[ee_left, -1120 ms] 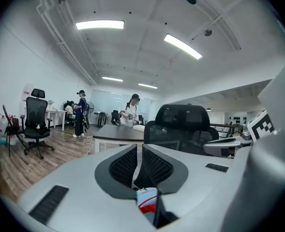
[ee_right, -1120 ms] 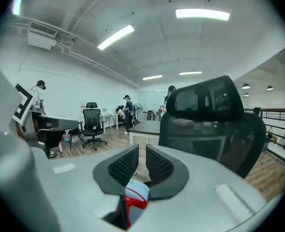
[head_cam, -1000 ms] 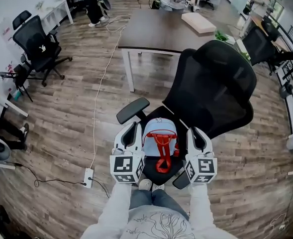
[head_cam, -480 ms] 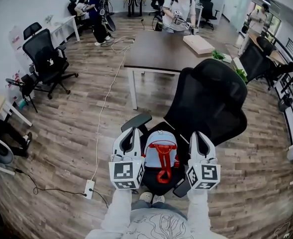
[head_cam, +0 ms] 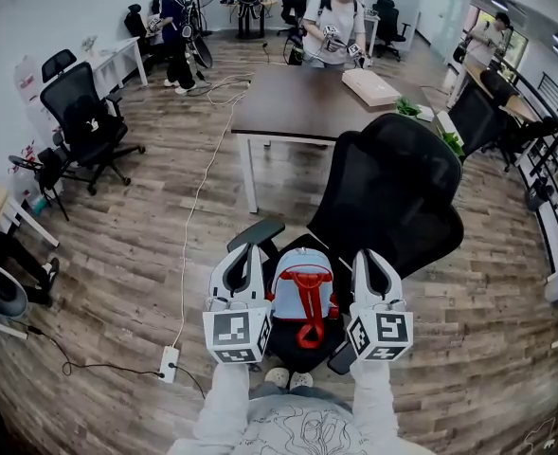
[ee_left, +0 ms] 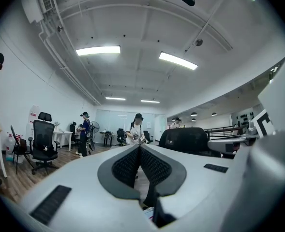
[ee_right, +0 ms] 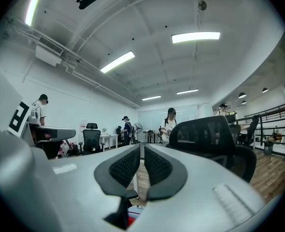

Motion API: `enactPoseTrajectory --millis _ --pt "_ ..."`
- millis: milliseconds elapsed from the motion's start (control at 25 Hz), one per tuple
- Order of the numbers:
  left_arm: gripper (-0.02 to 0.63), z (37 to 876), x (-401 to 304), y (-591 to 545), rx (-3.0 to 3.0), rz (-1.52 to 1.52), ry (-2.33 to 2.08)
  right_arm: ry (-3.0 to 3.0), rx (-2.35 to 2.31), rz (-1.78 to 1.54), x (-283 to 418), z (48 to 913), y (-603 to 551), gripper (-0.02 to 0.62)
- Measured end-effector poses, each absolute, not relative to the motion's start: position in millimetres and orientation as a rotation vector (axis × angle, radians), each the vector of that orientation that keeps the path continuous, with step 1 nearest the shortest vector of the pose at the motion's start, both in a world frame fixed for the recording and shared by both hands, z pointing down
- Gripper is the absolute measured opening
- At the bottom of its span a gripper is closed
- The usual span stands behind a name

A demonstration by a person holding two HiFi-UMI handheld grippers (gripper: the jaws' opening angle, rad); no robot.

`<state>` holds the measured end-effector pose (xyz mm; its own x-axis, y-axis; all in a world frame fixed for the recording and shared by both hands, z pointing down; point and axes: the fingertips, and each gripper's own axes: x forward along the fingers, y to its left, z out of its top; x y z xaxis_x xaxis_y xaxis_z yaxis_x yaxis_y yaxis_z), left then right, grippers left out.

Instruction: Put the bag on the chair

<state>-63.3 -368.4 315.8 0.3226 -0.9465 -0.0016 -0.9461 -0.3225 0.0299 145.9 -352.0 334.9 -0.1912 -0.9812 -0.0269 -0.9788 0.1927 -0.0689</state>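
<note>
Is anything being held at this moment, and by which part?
The light blue backpack, apparently by a dark strap on each side: the left gripper and the right gripper are each shut on one.

Chair seat [head_cam: 283, 344] mostly under bag [head_cam: 302, 287].

I read: light blue fabric bag [head_cam: 290, 290] with red straps [head_cam: 306, 300]; black mesh office chair [head_cam: 397, 192]; pale grey left gripper [head_cam: 248, 254] and right gripper [head_cam: 368, 259], with black-and-white square-patterned marker cubes [head_cam: 233, 333]; brown wood-plank floor [head_cam: 136, 254]; dark brown table [head_cam: 297, 98].
</note>
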Motion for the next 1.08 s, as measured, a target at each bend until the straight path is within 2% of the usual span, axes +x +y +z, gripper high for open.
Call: enactPoseTrajectory --millis 1080 --pt "0.006 324 -60 -368 2.559 0.012 -1.798 2.397 -1.958 -0.107 144 348 -352 0.025"
